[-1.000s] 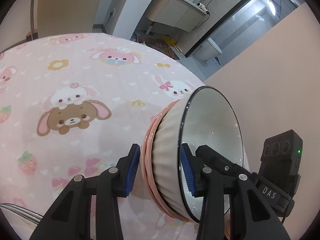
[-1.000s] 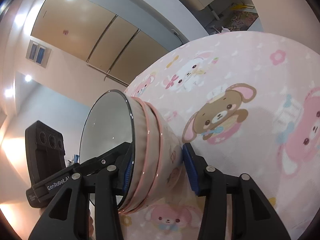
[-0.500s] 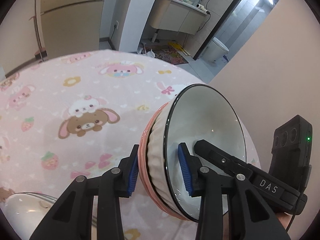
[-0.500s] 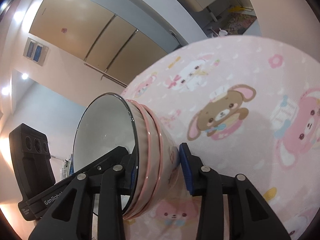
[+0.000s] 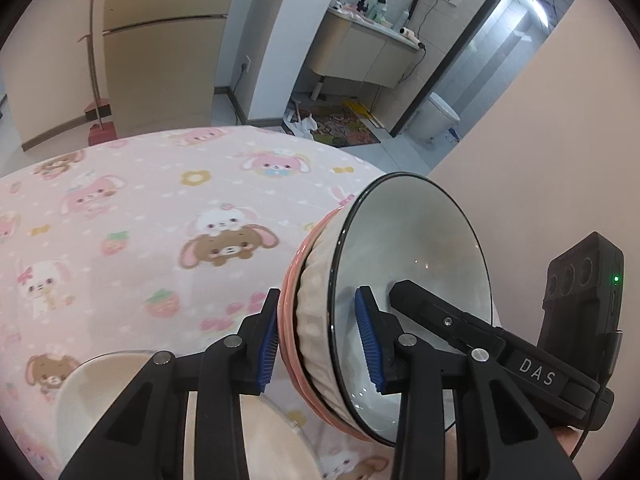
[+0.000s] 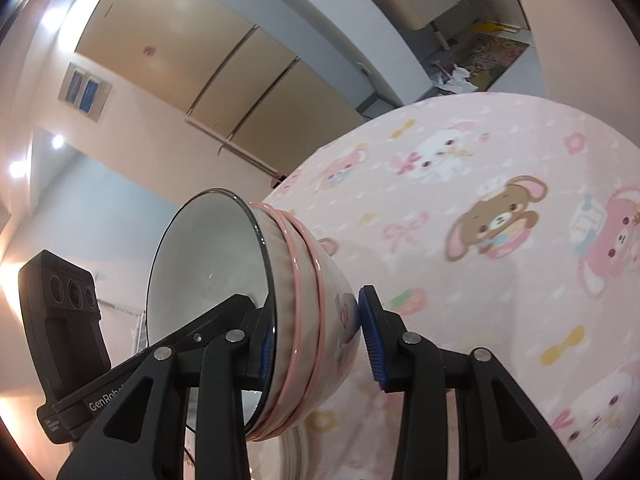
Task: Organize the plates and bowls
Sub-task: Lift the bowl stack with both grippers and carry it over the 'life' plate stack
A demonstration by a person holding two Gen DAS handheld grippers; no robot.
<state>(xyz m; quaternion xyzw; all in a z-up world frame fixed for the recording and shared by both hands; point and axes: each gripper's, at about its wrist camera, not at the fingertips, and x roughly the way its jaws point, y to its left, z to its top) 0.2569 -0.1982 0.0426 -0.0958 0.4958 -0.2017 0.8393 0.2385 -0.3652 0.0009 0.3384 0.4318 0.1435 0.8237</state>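
A stack of nested bowls [image 5: 400,280] is clamped across its rim by both tongs, the left gripper [image 5: 320,338] at the lower centre of its view and the right gripper [image 6: 316,340] likewise from the opposite side; in each case one blue pad sits inside the white top bowl and the other against the pink-rimmed outer wall; the stack is held clear above the table. A slip is judged the main risk; the glazed walls are smooth and the bowls nest loosely, so uneven pressure between the two grips could let an inner bowl slide out; a knock against the cream dish [image 5: 120,380] at the lower left is also possible. The table is covered by a pink cartoon-animal cloth [image 5: 160,208]; wooden cabinets [image 5: 168,40] and a bathroom doorway [image 5: 480,60] are seen beyond.
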